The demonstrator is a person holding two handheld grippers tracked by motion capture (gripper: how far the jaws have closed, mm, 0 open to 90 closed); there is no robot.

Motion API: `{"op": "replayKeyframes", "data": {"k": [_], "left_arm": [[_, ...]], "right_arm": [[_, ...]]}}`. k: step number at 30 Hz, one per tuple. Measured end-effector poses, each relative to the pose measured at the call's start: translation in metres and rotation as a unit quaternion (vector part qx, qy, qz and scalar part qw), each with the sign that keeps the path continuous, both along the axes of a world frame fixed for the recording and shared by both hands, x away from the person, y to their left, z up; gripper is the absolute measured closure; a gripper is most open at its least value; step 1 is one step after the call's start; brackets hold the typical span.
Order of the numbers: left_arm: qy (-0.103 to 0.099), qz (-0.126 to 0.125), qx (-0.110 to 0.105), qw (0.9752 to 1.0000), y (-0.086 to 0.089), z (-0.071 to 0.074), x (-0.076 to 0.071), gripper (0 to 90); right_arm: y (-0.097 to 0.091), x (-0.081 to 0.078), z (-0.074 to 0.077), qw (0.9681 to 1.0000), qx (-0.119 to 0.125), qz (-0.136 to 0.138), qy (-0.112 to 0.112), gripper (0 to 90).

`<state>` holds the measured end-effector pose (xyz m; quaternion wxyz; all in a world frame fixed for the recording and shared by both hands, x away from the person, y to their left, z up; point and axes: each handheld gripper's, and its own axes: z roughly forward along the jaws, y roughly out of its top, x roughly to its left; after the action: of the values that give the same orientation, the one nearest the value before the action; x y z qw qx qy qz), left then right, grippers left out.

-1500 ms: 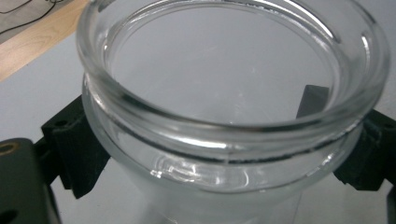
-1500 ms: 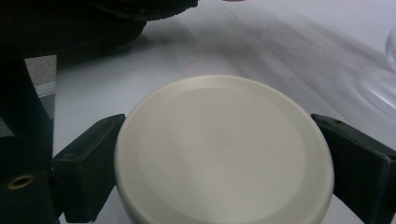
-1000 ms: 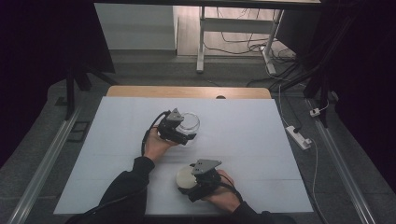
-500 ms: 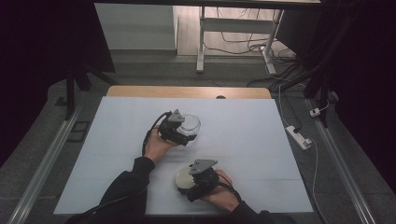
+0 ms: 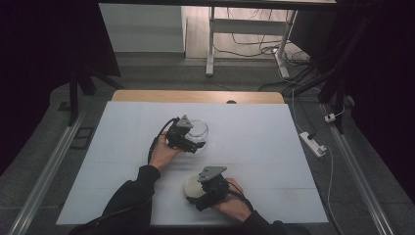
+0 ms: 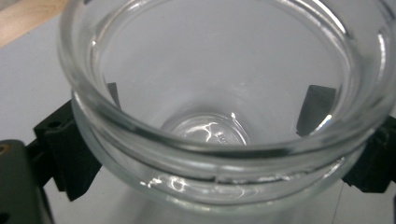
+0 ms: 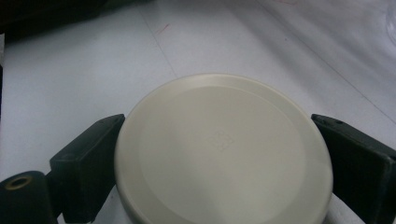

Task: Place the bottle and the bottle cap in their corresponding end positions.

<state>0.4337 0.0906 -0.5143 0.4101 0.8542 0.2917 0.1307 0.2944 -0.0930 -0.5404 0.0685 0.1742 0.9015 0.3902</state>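
A white table (image 5: 264, 147) carries the work. Near its middle, the left gripper (image 5: 188, 139) is clamped on a clear glass jar (image 5: 198, 130), one jaw either side. Nearer and slightly right, the right gripper (image 5: 198, 188) pinches a cream round lid (image 5: 192, 186) by its edges.

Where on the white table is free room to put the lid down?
The white table is bare right of the glass jar, also along its left edge, and behind the jar toward the wooden strip. It is crowded in the near middle, where both hand-held grippers work: left on the jar, right on the lid.
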Motion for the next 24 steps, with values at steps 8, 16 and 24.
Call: {"op": "replayKeyframes", "data": {"k": [8, 16, 24], "left_arm": [[0.015, 0.002, -0.003, 0.9999, 0.003, -0.002, -0.002, 1.3], [0.025, 0.003, -0.010, 0.9996, 0.014, -0.001, -0.011, 0.0], [0.040, 0.003, -0.010, 0.9991, 0.023, 0.002, -0.024, 0.0]], "right_arm": [[-0.001, 0.000, 0.002, 0.9998, 0.014, -0.006, 0.008, 5.5], [-0.005, 0.001, 0.009, 0.9994, 0.030, -0.014, 0.011, 2.8], [-0.008, 0.002, 0.013, 0.9990, 0.036, -0.017, 0.017, 1.7]]}}
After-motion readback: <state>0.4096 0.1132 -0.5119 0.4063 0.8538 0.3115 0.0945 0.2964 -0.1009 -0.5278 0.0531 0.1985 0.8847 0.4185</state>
